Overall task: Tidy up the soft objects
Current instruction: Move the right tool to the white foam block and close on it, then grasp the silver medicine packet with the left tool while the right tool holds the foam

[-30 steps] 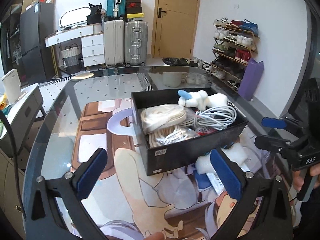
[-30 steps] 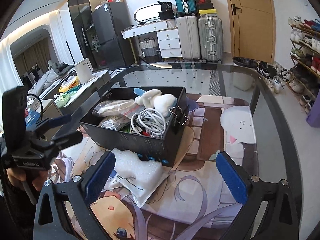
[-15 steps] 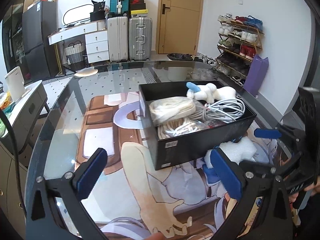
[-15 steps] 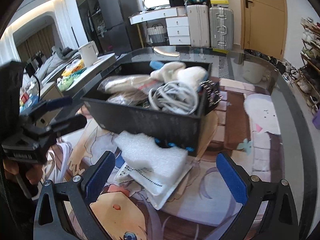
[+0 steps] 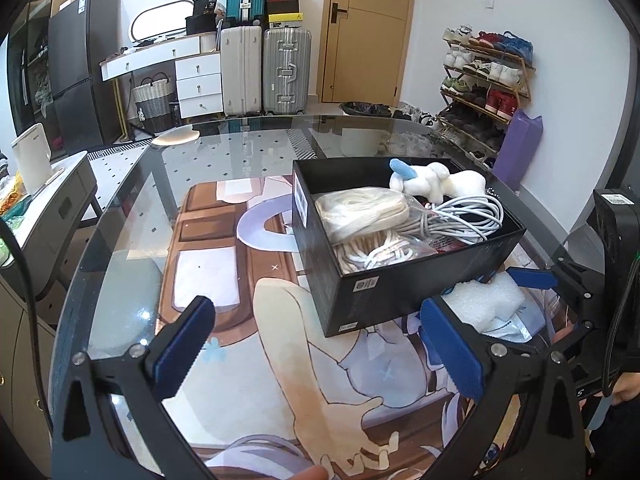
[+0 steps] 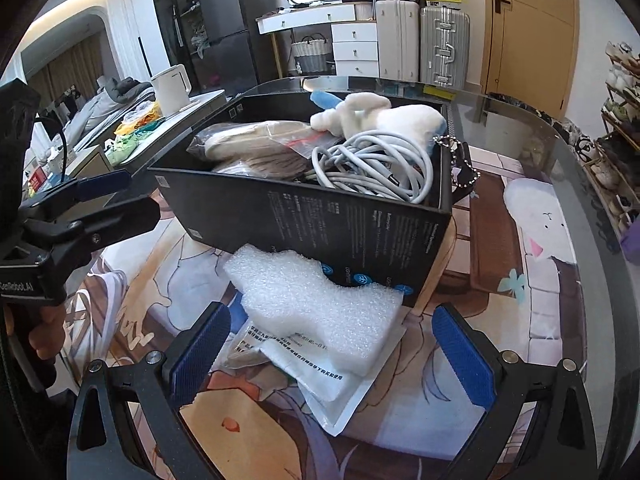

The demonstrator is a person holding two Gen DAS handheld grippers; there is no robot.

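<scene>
A black box (image 5: 400,292) stands on the glass table and holds a white plush toy (image 5: 436,178), a coiled grey cable (image 5: 464,216) and bagged rope bundles (image 5: 360,212). A white foam piece (image 6: 312,292) lies against the box's near wall (image 6: 320,216), on top of white packets (image 6: 332,384). My right gripper (image 6: 332,332) is open, low over the table, with the foam's near edge between its fingertips. My left gripper (image 5: 316,320) is open and empty, short of the box's corner. In the right wrist view the left gripper (image 6: 132,200) hangs at the box's left end.
The glass table (image 5: 224,152) carries a printed cartoon mat (image 5: 208,264). A metal chain (image 6: 460,160) hangs over the box's right corner. Beyond the table stand suitcases (image 5: 264,72), a white drawer unit, a shoe rack (image 5: 488,76) and a kettle (image 5: 32,156) on a side cabinet.
My right gripper has dropped and moved in towards the foam, which now sits between its fingertips. The left gripper has shifted a little; both stay open.
</scene>
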